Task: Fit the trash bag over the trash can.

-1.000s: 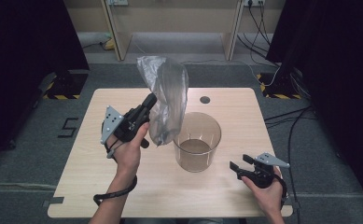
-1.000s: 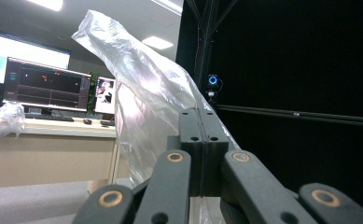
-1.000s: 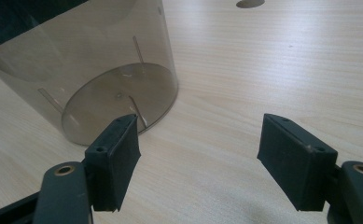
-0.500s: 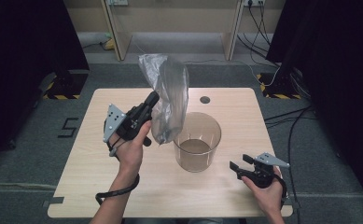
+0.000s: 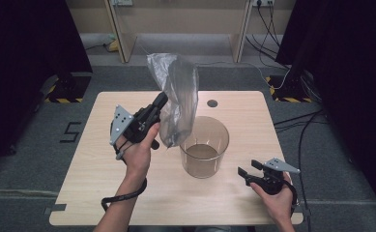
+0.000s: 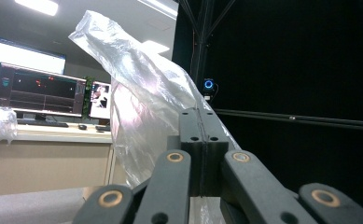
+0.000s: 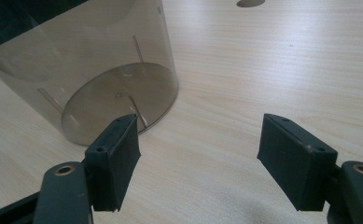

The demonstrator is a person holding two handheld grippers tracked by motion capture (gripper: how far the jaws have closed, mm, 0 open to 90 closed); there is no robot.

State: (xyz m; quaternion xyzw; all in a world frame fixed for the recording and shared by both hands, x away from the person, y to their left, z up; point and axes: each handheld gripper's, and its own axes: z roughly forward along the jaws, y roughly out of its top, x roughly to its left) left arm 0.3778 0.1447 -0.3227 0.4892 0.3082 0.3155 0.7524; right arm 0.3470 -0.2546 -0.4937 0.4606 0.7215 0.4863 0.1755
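A clear, crumpled plastic bag (image 5: 178, 92) hangs in the air above the left rim of a transparent round bin (image 5: 204, 145) that stands upright in the middle of the table. My left gripper (image 5: 161, 99) points up and to the right, shut on the bag's side. In the left gripper view the jaws meet flat at the left gripper (image 6: 201, 116), with the bag (image 6: 137, 93) billowing up behind them. Low over the table's front right, my right gripper (image 5: 242, 175) is open and aimed at the bin (image 7: 100, 60). Nothing lies between the right gripper (image 7: 198, 123) jaws.
The light wooden table (image 5: 253, 121) has a round cable hole (image 5: 212, 103) near its far edge. Behind it stand a wooden bench frame (image 5: 122, 34) and floor cables (image 5: 292, 72). Dark curtains close both sides. The left gripper view shows a desk with monitors (image 6: 39, 93).
The left hand with the bag has shifted only very slightly. The right gripper has kept still.
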